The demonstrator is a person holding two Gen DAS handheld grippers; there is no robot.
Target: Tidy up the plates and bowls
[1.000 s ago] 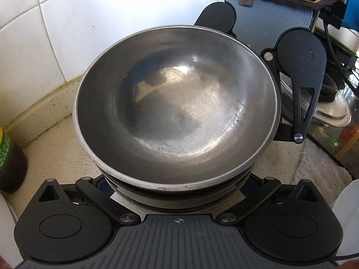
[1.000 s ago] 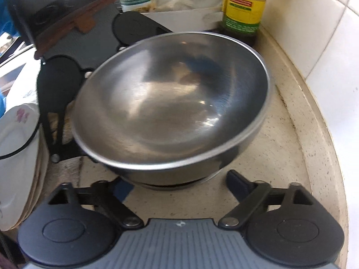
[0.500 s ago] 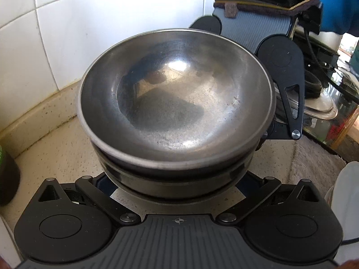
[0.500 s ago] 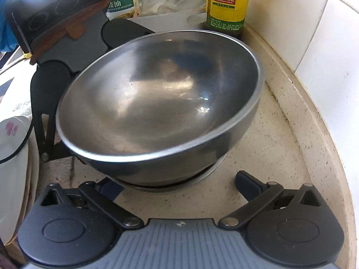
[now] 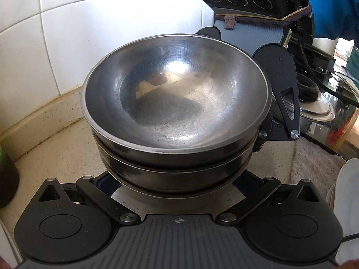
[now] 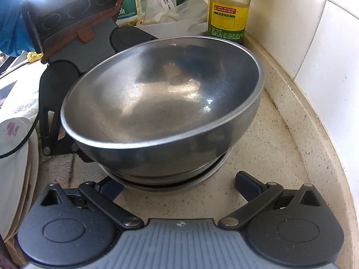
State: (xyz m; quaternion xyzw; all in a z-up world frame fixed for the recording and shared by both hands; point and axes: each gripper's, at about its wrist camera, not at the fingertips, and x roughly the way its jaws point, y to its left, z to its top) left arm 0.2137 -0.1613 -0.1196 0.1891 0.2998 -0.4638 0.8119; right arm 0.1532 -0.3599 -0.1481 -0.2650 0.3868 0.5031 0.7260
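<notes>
A stack of steel bowls (image 5: pixel 177 103) stands on the speckled counter (image 6: pixel 269 134), close to the tiled corner. The top bowl (image 6: pixel 161 98) sits tilted in the ones beneath. My left gripper (image 5: pixel 177 181) reaches around the bottom of the stack from the near side. Its jaws are spread wide and closed on the lowest bowl, with the fingertips hidden under the rims. My right gripper (image 6: pixel 177 186) faces the stack from the other side with its jaws wide open. Its right pad (image 6: pixel 246 188) stands clear of the bowls.
An oil bottle (image 6: pixel 228 6) and packets stand in the corner behind the stack. White flowered plates (image 6: pixel 13 157) are stacked at the counter's left. A steel lid (image 5: pixel 314 109), a cloth mat (image 5: pixel 314 163) and a dark bottle (image 5: pixel 6 179) lie nearby. The counter's raised edge meets the tiled wall (image 5: pixel 112 33).
The right jaws spread wider and its right pad came clear of the stack as that gripper drew back. The left gripper slid with the stack away from the dark bottle.
</notes>
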